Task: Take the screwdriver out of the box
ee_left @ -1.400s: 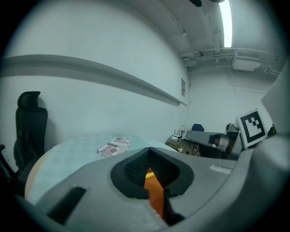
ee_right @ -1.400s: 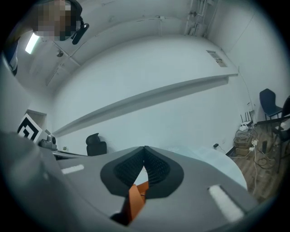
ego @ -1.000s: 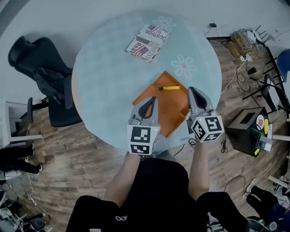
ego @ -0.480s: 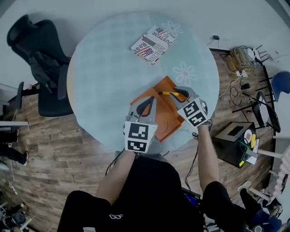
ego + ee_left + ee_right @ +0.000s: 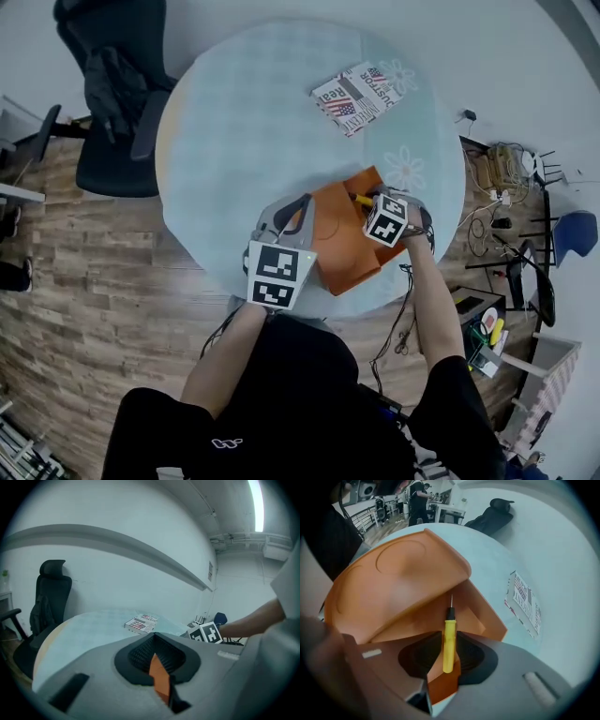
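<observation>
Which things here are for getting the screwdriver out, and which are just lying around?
For the job: yellow screwdriver; orange box; left gripper, jaws shut on the box's flap; right gripper, jaws opening with the screwdriver between them.

Just lying about: printed packet on the table; black chair.

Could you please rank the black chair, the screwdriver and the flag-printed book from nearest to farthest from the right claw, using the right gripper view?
1. The screwdriver, between the opening jaws of the right claw, in the orange box.
2. The flag-printed book, on the table to the right.
3. The black chair, beyond the table, at the top.
</observation>
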